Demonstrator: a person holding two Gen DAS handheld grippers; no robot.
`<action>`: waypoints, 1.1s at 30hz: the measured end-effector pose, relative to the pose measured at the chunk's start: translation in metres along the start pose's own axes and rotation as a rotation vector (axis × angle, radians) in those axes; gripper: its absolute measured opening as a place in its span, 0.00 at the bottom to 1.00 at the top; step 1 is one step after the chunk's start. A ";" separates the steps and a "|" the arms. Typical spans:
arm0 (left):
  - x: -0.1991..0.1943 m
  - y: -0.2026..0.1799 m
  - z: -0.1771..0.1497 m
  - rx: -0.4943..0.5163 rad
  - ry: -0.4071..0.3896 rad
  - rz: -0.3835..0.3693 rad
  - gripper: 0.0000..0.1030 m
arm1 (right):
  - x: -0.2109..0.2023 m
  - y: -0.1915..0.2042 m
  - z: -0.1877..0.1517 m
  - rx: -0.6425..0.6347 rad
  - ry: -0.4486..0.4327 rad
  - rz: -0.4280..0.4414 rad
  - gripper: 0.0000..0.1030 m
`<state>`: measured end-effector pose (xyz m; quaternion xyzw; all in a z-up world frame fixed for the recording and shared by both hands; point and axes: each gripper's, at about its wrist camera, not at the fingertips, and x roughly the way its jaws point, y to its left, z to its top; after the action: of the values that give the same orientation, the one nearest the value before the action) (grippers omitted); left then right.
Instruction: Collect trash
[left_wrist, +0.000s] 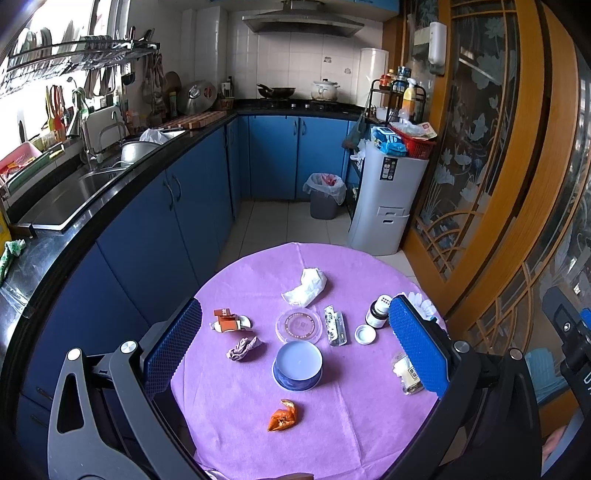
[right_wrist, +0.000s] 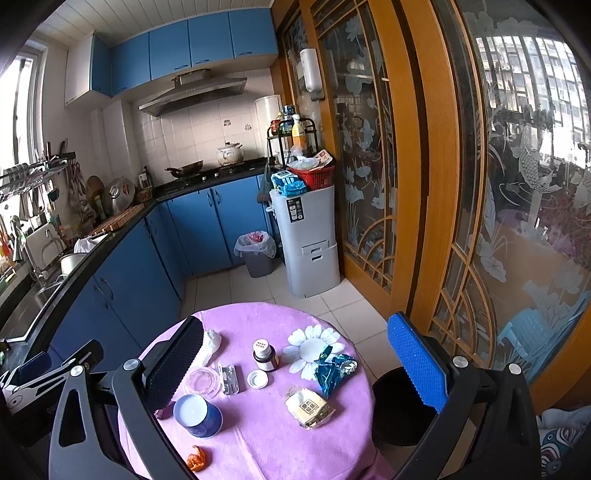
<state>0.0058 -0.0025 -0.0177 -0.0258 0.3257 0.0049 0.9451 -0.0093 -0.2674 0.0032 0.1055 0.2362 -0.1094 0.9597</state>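
Observation:
A round table with a purple cloth (left_wrist: 351, 424) carries litter: a crumpled white tissue (left_wrist: 304, 287), a torn orange box (left_wrist: 227, 320), a purple wad (left_wrist: 243, 348), an orange wrapper (left_wrist: 282, 415) (right_wrist: 195, 458), a blister pack (left_wrist: 335, 325) (right_wrist: 229, 376), a cream snack packet (right_wrist: 310, 405) (left_wrist: 406, 373) and crinkled blue foil (right_wrist: 332, 369). My left gripper (left_wrist: 295, 350) hovers open above the table's middle, over a blue cup (left_wrist: 297, 363). My right gripper (right_wrist: 295, 369) hangs open over the table's right side. Neither holds anything.
A clear round lid (left_wrist: 297, 325), a dark bottle (left_wrist: 378, 314) with its white cap (left_wrist: 365, 334) and a daisy-shaped coaster (right_wrist: 314, 349) share the table. A lined grey bin (left_wrist: 324, 199) stands by blue cabinets; a black bin (right_wrist: 402, 406) sits beside the table. Glass doors (right_wrist: 498, 221) on the right.

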 end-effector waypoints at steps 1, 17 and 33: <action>0.001 0.000 0.000 0.000 0.003 0.000 0.97 | 0.001 0.000 0.000 -0.001 0.003 0.000 0.94; 0.005 0.001 -0.001 -0.001 0.012 -0.003 0.97 | 0.008 0.002 0.000 -0.007 0.030 0.010 0.94; 0.007 0.001 -0.002 -0.001 0.019 -0.004 0.97 | 0.009 0.003 -0.001 -0.007 0.033 0.009 0.94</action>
<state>0.0105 -0.0019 -0.0235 -0.0268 0.3346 0.0030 0.9420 -0.0009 -0.2659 -0.0018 0.1052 0.2521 -0.1023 0.9565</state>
